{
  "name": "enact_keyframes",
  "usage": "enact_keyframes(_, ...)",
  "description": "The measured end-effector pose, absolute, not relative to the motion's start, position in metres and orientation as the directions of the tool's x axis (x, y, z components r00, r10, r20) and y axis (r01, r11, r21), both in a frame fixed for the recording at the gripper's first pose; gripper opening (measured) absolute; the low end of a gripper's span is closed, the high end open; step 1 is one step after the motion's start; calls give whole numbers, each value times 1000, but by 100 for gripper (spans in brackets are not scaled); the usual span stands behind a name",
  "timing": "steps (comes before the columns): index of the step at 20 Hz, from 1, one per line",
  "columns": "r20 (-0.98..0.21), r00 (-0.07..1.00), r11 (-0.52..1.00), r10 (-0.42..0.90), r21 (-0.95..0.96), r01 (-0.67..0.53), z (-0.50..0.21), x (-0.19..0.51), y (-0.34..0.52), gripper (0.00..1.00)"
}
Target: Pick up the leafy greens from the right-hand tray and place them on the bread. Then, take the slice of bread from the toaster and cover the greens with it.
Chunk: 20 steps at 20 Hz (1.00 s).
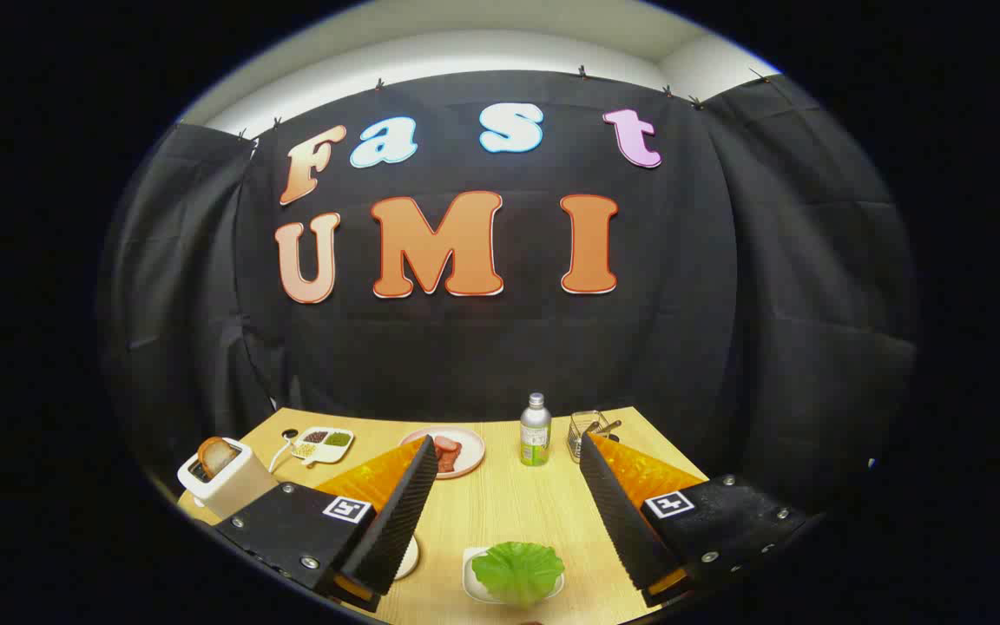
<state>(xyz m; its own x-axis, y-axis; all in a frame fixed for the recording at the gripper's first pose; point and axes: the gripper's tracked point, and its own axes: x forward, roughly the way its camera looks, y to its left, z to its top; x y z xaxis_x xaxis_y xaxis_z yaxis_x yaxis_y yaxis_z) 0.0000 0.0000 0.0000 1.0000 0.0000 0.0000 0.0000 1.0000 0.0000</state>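
Note:
The leafy greens (517,571) lie as one bright green leaf on a small white tray (474,583) on the wooden table, low between my two fingers and well below them. My gripper (507,444) hangs above the table, open, with nothing between its fingers. A white toaster (231,486) stands to the left, beyond the left finger, with a browned slice of bread (216,454) sticking up from its slot. The edge of a white plate (411,557) peeks out beside the left finger; what lies on it is hidden.
Farther back on the table (500,503) are a pink plate (468,466) with red meat slices, a divided white dish (319,443) of beans, a small bottle (535,431) and a wire basket (585,431). Black cloth walls close in behind.

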Motion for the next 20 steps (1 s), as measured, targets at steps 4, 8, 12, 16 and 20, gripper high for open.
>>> enact_keyframes(4,70,997,999,-37,20,36,20,-2,1,99)
enact_keyframes(8,105,994,998,-15,62,9,29,-7,12,99)
enact_keyframes(12,105,994,999,-22,27,19,34,-15,5,98)
enact_keyframes(16,103,994,999,-29,27,27,38,-19,0,98)
enact_keyframes(20,62,997,999,-39,12,39,28,-21,-5,98)
